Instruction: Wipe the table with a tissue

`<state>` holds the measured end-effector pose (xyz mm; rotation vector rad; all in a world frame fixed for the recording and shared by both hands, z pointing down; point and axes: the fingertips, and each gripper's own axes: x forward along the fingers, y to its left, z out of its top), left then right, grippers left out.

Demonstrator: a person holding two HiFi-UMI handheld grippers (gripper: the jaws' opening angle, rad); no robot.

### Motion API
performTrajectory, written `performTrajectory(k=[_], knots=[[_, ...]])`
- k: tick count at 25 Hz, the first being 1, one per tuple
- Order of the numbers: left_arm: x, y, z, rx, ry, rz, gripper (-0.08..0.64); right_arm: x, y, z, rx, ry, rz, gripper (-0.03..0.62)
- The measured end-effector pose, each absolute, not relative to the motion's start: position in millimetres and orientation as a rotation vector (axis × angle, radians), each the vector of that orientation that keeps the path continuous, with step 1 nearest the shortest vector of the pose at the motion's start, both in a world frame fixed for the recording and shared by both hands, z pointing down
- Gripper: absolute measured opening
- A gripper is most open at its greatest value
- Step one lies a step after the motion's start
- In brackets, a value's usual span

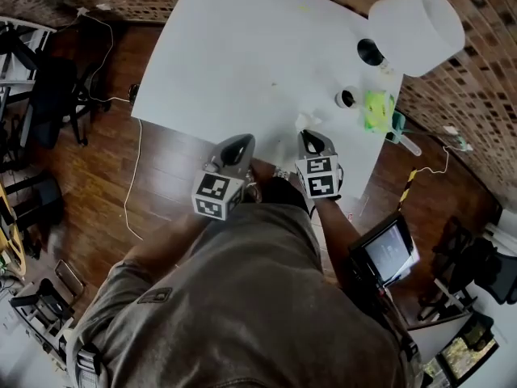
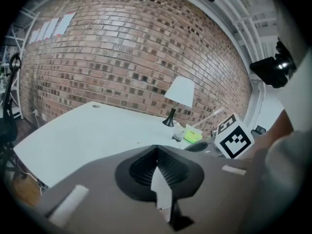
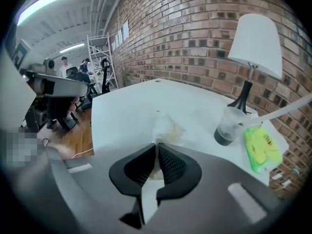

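Observation:
A crumpled white tissue (image 3: 168, 127) sticks out past my right gripper (image 3: 157, 146), whose jaws are shut on it just above the white table (image 3: 127, 110). In the head view the tissue (image 1: 309, 122) sits at the table's near edge, at the tip of the right gripper (image 1: 312, 137). My left gripper (image 1: 240, 143) hovers beside it over that same edge. Seen from its own camera, the left gripper (image 2: 157, 149) has its jaws pressed together with nothing between them, pointing across the table (image 2: 83, 130).
A white-shaded lamp (image 1: 418, 31) stands at the table's far right, with a clear cup (image 3: 226, 128) holding dark liquid and a green tissue pack (image 3: 263, 147) near it. Wooden floor, cables and a chair (image 1: 48, 95) lie left of the table. A brick wall stands behind it.

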<state>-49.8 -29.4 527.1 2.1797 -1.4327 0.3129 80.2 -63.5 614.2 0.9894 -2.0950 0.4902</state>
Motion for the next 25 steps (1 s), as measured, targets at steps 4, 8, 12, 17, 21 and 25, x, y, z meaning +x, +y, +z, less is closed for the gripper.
performTrajectory(k=[4,8,12,17,21,25], knots=[[-71,-39,522,2.186,-1.460,0.297,0.002,62,-86,605,1.031,-2.117,0.479,0.029],[-84,-57,523,2.172,-1.486,0.293,0.002,51,-106,604,1.032,-2.119,0.482,0.029],[-88,-79,528,2.147,-1.503,0.315,0.002,50,-125,609,1.010,-2.115,0.501,0.028],[-88,-104,537,2.112,-1.509,0.358,0.002,52,-145,620,0.979,-2.115,0.540,0.028],[-92,-118,545,2.075,-1.518,0.360,0.002,50,-154,631,0.950,-2.107,0.565,0.028],[-100,-125,548,2.067,-1.523,0.382,0.002,47,-161,638,0.942,-2.095,0.581,0.028]])
